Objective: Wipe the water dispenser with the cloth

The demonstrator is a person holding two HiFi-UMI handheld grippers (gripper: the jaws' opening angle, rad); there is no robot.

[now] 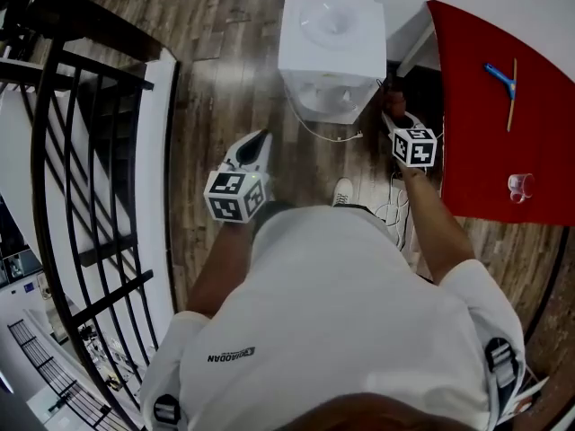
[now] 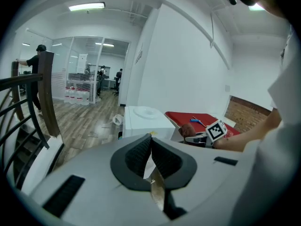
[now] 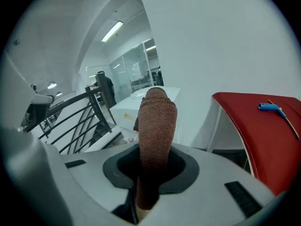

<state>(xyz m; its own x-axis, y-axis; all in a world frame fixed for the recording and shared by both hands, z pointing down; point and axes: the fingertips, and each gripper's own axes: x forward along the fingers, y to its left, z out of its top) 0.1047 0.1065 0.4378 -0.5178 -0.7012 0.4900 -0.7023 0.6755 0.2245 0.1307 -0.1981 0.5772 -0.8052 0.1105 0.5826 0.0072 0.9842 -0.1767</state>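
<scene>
Shirt (image 1: 341, 312): filling the head view's foreground.
Left gripper (image 1: 259, 140): hanging left of the dispenser, jaws pressing together on nothing, likely idling.
Water dispenser (image 1: 331, 52): standing on the floor ahead.
Right gripper (image 1: 393, 119): clamping the brown cloth (image 3: 157, 121) beside the dispenser's right side, ready for wiping.
Views: right gripper view showing the cloth plainly; head view barely.

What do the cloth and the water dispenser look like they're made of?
The cloth looks like brown woven or knitted fabric, matte, its coarse texture showing. The water dispenser looks like smooth white plastic, judging by moulded rounded edges; painted metal is possible.
</scene>
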